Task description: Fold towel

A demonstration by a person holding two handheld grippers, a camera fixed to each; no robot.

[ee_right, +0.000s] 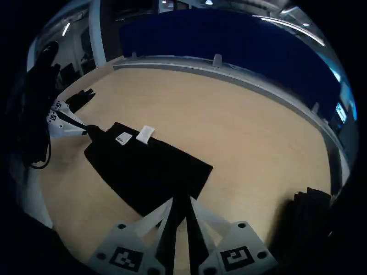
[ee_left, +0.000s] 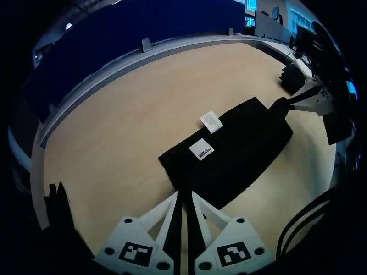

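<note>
**Jaws.** In the left gripper view, the jaws of my left gripper (ee_left: 185,198) are pressed almost together. They pinch the near corner of the black towel (ee_left: 238,142), and the cloth runs up into the narrow gap between the two fingers. In the right gripper view, the jaws of my right gripper (ee_right: 181,204) are drawn in just as closely and pinch the opposite end of the same towel.

**Towel.** The towel lies as a long dark rectangle on the pale wooden worktop (ee_left: 128,119), stretched between my two grippers. In each view the other gripper appears at the far end with its fingers closed on a corner, and the cloth there is gathered into a small peak. Two white labels mark the end nearer my left gripper. A square label (ee_left: 201,149) sits within the cloth. A paper tag (ee_left: 211,122) juts over the long edge onto the wood.

**Surroundings.** The wood around the towel is bare. A dark pile (ee_right: 305,206) rests on the worktop off to the right in the right gripper view; I cannot tell what it is. A grey rim borders the far side of the worktop, and a blue partition (ee_right: 229,41) stands behind it.
</note>
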